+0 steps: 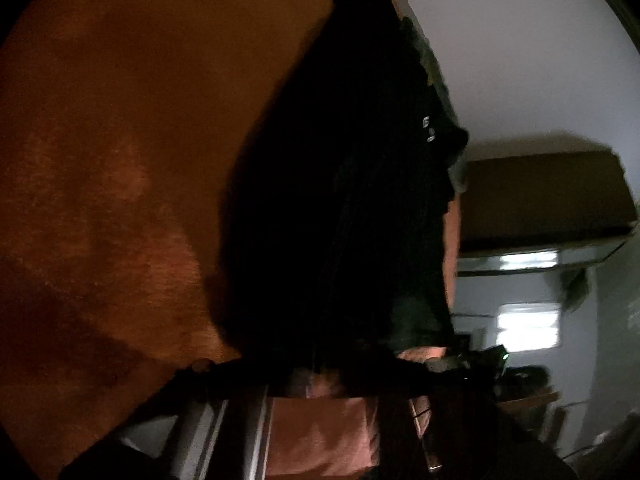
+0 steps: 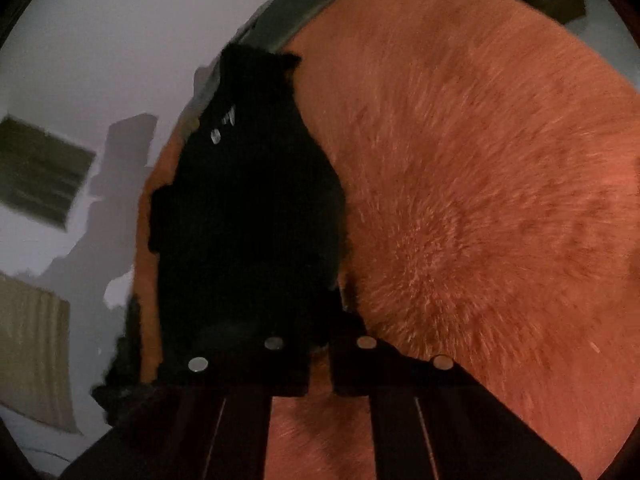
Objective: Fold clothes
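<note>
On my left wrist view the left gripper (image 1: 320,364) is dark and hard to read, but its jaws are clenched, and the black garment (image 1: 340,200) rises straight ahead of them; whether cloth is pinched between them I cannot tell. The orange blanket (image 1: 120,160) spreads to the gripper's left, a white wall (image 1: 520,60) to its right

On my right wrist view the right gripper (image 2: 320,360) is clenched too, a thin slit between its jaws (orange shows through it). The garment (image 2: 248,220) lies just ahead and left of the fingers, over the blanket (image 2: 480,200), its lower edge touching the left finger
</note>
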Available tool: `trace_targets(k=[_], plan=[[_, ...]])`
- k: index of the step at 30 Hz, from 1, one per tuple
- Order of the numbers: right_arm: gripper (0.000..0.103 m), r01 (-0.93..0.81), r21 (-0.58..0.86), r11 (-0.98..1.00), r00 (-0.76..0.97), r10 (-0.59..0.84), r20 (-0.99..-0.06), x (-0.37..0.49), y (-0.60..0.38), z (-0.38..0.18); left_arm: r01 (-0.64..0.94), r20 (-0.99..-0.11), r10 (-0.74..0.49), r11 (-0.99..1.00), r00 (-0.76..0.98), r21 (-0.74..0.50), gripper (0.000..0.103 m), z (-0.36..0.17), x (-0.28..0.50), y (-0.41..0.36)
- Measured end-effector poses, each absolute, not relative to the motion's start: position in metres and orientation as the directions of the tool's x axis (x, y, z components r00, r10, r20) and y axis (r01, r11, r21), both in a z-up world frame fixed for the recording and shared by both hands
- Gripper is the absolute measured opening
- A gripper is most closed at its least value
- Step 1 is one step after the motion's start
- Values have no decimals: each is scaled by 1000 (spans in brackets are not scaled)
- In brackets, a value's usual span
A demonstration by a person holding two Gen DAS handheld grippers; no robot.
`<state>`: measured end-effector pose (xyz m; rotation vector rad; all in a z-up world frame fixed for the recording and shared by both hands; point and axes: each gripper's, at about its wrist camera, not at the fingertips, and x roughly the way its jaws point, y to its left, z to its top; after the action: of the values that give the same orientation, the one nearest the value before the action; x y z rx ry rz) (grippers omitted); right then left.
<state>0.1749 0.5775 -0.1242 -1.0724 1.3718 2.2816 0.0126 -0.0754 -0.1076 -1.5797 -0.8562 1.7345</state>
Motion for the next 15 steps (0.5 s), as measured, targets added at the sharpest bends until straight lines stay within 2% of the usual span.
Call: trace_targets(k=[3,5,8,10,12,14,15], plan=[[7,-596,607,-525,-658,-114,-744,183,580,-105,-43,-589,800,-597,-117,-801,3,-89,15,-95],[10,-644,556,-526,-594,-115,-796,187,584,-123,-48,-629,770,-636,-107,-770,3,-94,15,-106],[13,-731,393,-557,-415,-93,-905,191,585,-161,-56,-690,718,-695,-95,-716,3,-102,19,-117],[13,-728,307,-613,-401,18,-916,200,577,-157,-74,-698,711,-703,-85,-707,9,-103,26,-122],[14,-694,239,-679,-414,105,-904,206,562,-148,-110,-735,673,-739,-82,-664,22,-101,32,-124],[30,-609,193,-769,-451,136,-882,204,537,-139,-166,-777,623,-778,-90,-605,27,-98,39,-125],[45,-563,166,-810,-463,142,-875,200,525,-137,-202,-802,588,-802,-106,-561,28,-96,44,-125]])
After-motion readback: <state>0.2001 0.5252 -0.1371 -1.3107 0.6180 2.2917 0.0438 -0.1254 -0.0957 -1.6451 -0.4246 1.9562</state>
